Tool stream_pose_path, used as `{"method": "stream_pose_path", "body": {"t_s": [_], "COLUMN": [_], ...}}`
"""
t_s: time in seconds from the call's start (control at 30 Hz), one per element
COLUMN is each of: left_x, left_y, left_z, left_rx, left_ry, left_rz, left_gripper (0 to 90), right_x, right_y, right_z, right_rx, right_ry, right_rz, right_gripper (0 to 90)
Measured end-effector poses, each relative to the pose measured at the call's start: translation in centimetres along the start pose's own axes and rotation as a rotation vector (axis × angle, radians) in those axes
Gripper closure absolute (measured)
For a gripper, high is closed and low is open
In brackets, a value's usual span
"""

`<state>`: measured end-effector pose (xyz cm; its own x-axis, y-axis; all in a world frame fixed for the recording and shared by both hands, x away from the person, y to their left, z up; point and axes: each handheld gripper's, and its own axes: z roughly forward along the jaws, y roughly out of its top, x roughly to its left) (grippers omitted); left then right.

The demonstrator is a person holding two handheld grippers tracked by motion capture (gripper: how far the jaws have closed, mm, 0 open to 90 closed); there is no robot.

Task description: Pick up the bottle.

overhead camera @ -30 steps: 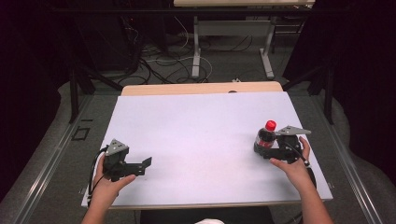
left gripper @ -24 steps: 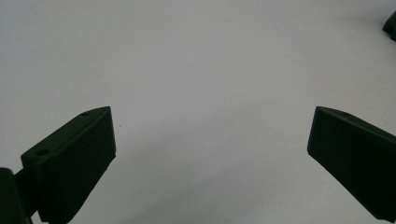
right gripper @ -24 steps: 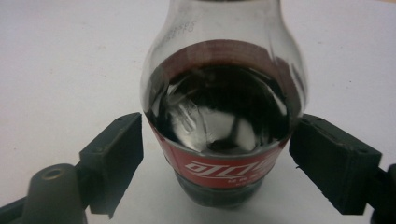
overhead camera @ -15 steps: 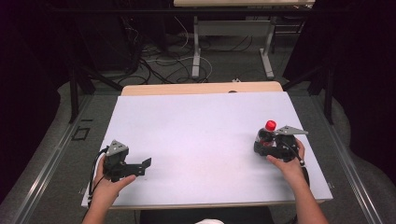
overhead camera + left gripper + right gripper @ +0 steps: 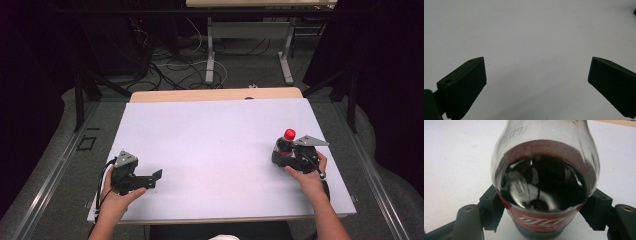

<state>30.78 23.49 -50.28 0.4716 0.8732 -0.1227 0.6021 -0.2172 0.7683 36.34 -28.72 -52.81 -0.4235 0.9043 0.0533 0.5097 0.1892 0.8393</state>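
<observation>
A small cola bottle [image 5: 285,144] with a red cap and a red label stands upright at the right side of the white table [image 5: 215,140]. My right gripper [image 5: 280,153] is shut on it: the jaws have just been closing, and in the right gripper view both pads press the bottle [image 5: 544,175] at label height, with the right gripper [image 5: 544,216] low around its body. At the table's front left, a hand holds my left gripper [image 5: 156,176] level and pointing right. Its jaws stand wide open over bare table, with nothing between them [image 5: 535,75].
A strip of wooden tabletop [image 5: 215,94] shows at the far edge. Beyond it lie cables [image 5: 170,65] on the floor and the legs of another table [image 5: 210,45]. Dark surroundings flank both sides.
The right gripper's jaws have closed onto the cola bottle, which stays upright in the same spot. The left gripper has not moved.
</observation>
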Motion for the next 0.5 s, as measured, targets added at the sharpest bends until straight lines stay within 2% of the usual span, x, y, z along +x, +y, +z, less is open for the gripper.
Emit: {"method": "stream_pose_path", "body": {"t_s": [0.07,0.2,0.23,0.33,0.37,0.4,0.43,0.5], "left_x": [0.0,-0.1,-0.1,-0.1,-0.1,-0.2,-0.2,-0.3], "left_y": [0.0,0.0,0.0,0.0,0.0,0.0,0.0,0.1], "left_z": [0.0,0.0,0.0,0.0,0.0,-0.1,-0.1,-0.1], "left_rx": [0.001,0.003,0.005,-0.005,-0.006,-0.009,-0.009,-0.016], "left_ry": [-0.002,-0.002,-0.002,-0.002,0.003,0.002,0.002,-0.002], "left_rz": [0.0,0.002,0.007,0.008,0.016,0.009,0.009,0.015], "left_gripper": [2.2,2.3,2.3,2.5,2.5,2.8,2.9,2.9], "right_x": [0.1,0.8,1.1,2.6,2.6,3.5,3.5,4.8], "right_y": [0.1,0.4,0.5,1.0,1.0,1.3,1.3,1.6], "right_z": [0.0,-0.1,-0.2,-0.5,-0.5,-0.6,-0.6,-0.7], "right_rx": [0.006,0.017,0.021,0.023,0.023,0.019,0.019,0.011], "right_ry": [0.032,0.051,0.055,0.105,0.105,0.132,0.132,0.176], "right_rz": [-0.001,-0.02,-0.038,-0.072,-0.072,-0.102,-0.102,-0.123], "right_gripper": [29.4,29.4,29.4,29.3,29.3,29.4,29.4,29.4]}}
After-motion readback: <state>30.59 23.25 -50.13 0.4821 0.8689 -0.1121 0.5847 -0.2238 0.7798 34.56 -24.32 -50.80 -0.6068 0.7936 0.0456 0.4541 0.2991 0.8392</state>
